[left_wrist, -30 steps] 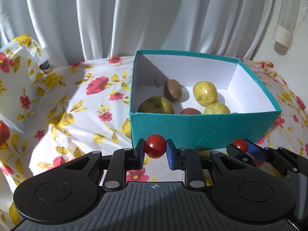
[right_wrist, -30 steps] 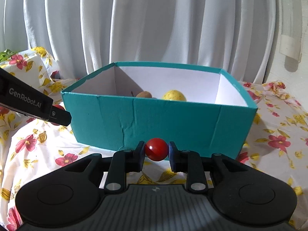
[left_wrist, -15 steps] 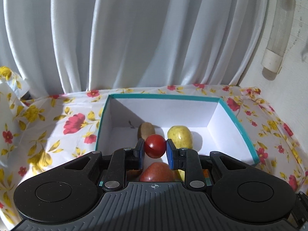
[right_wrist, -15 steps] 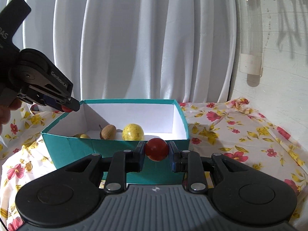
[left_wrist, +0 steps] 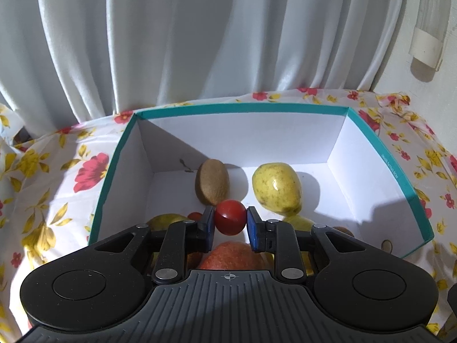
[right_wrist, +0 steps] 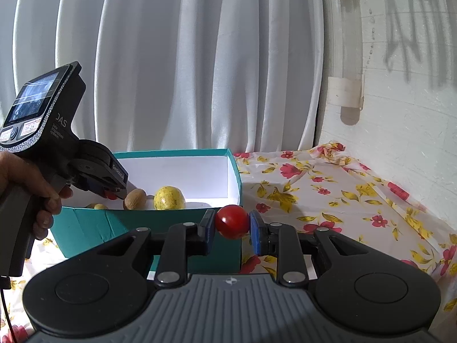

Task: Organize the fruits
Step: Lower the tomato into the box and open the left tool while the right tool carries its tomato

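A teal box (left_wrist: 405, 183) with a white inside holds a kiwi (left_wrist: 212, 181), a yellow fruit (left_wrist: 276, 188), a red apple (left_wrist: 232, 255) and more fruit under my gripper. My left gripper (left_wrist: 230, 221) is shut on a cherry tomato (left_wrist: 230, 221) and hangs above the box interior. In the right wrist view the box (right_wrist: 94, 228) is at the left, with the left gripper (right_wrist: 112, 194) over it. My right gripper (right_wrist: 232, 222) is shut on a second cherry tomato (right_wrist: 232, 222), in front of the box's right corner and outside it.
A floral cloth (right_wrist: 328, 200) covers the table. White curtains (left_wrist: 200, 43) hang behind. A white wall (right_wrist: 400, 143) with a clear tube (right_wrist: 345, 57) stands at the right. A hand (right_wrist: 34, 185) holds the left gripper.
My left gripper has lowered with its tomato further over the box. My right gripper has shifted right with its tomato, so the box now lies to its left.
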